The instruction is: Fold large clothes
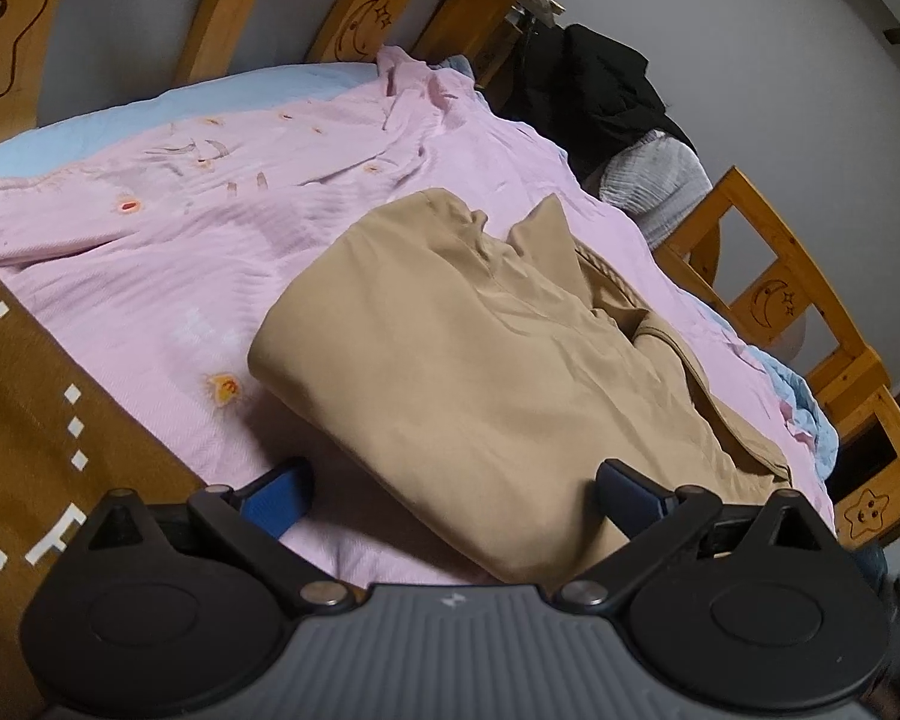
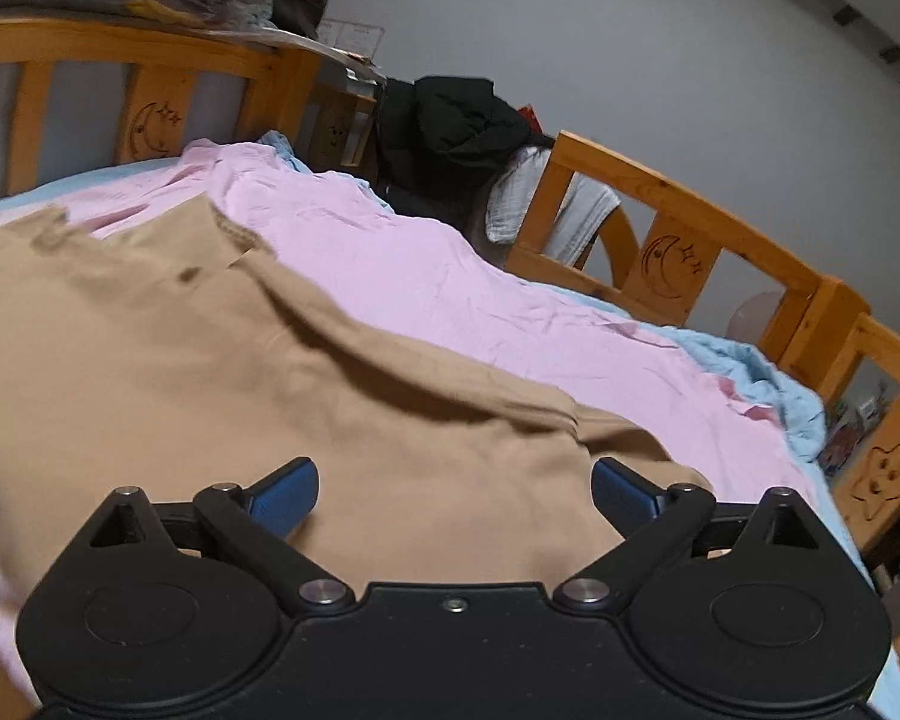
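L gripper point(image 1: 453, 492) jaws spread wide, nothing pinched, over near edge of tan garment point(image 1: 480, 348). R gripper point(image 2: 455, 492) also spread wide, empty, above same tan cloth. Garment lies partly folded on pink blanket point(image 1: 168, 252) atop blue sheet point(image 2: 768, 384); wooden bed rail point(image 2: 690, 222) w/ moon carvings, black clothes point(image 2: 450, 120) draped at far corner.
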`<state>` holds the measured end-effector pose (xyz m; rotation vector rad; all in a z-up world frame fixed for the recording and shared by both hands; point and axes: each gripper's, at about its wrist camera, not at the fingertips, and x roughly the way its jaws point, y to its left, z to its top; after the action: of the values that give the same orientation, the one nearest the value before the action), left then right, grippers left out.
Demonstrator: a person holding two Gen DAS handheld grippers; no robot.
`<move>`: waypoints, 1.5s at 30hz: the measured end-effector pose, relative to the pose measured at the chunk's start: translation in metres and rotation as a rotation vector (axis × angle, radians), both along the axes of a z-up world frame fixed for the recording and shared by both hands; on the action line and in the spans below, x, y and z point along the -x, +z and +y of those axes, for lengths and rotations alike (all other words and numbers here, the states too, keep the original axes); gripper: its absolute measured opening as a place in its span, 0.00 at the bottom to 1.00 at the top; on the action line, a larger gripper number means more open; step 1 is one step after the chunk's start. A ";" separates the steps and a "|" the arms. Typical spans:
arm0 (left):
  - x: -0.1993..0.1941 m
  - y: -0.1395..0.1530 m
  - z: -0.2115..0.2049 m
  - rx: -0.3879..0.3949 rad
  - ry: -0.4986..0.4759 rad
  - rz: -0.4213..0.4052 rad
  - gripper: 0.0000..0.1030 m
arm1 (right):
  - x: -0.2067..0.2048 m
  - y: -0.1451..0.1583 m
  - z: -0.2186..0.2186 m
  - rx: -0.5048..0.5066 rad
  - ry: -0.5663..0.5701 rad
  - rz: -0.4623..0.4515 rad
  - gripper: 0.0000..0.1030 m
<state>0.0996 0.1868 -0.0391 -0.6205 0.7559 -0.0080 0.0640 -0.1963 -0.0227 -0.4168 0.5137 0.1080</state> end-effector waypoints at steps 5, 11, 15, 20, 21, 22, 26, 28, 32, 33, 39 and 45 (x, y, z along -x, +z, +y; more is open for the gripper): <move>0.000 0.006 0.000 0.011 0.057 -0.025 0.64 | 0.013 -0.025 -0.003 -0.053 -0.053 -0.014 0.95; -0.004 0.023 -0.016 -0.099 0.058 -0.077 0.05 | 0.017 -0.030 0.003 -0.022 -0.053 -0.037 0.93; -0.001 0.042 -0.024 -0.125 0.013 -0.148 0.01 | 0.016 -0.030 0.002 -0.016 -0.052 -0.038 0.93; -0.003 0.087 -0.054 -0.197 -0.173 -0.291 0.01 | 0.014 -0.030 0.000 -0.028 -0.053 -0.025 0.93; -0.006 0.094 -0.063 -0.214 -0.215 -0.311 0.01 | 0.014 -0.030 0.000 -0.029 -0.053 -0.023 0.93; -0.008 0.103 -0.075 -0.242 -0.263 -0.332 0.01 | 0.014 -0.030 0.000 -0.032 -0.052 -0.021 0.93; -0.018 0.128 -0.127 -0.365 -0.442 -0.385 0.00 | 0.012 -0.026 -0.010 -0.107 -0.033 0.002 0.90; -0.022 0.136 -0.153 -0.414 -0.527 -0.397 0.00 | 0.012 -0.019 -0.023 -0.197 -0.006 0.008 0.86; -0.024 0.138 -0.195 -0.482 -0.641 -0.396 0.00 | 0.008 0.017 -0.056 -0.352 -0.080 0.008 0.84; -0.024 0.138 -0.204 -0.495 -0.664 -0.395 0.00 | 0.006 0.028 -0.067 -0.392 -0.093 0.019 0.82; -0.020 0.125 -0.250 -0.538 -0.777 -0.392 0.00 | -0.002 0.088 -0.168 -0.857 -0.095 0.177 0.82; -0.007 0.110 -0.286 -0.581 -0.893 -0.390 0.00 | -0.024 0.098 -0.212 -1.230 -0.064 0.353 0.89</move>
<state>0.1068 -0.0995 0.0713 0.3024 0.5610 -0.6881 0.0882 -0.4084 0.0749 0.8350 0.7060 0.4080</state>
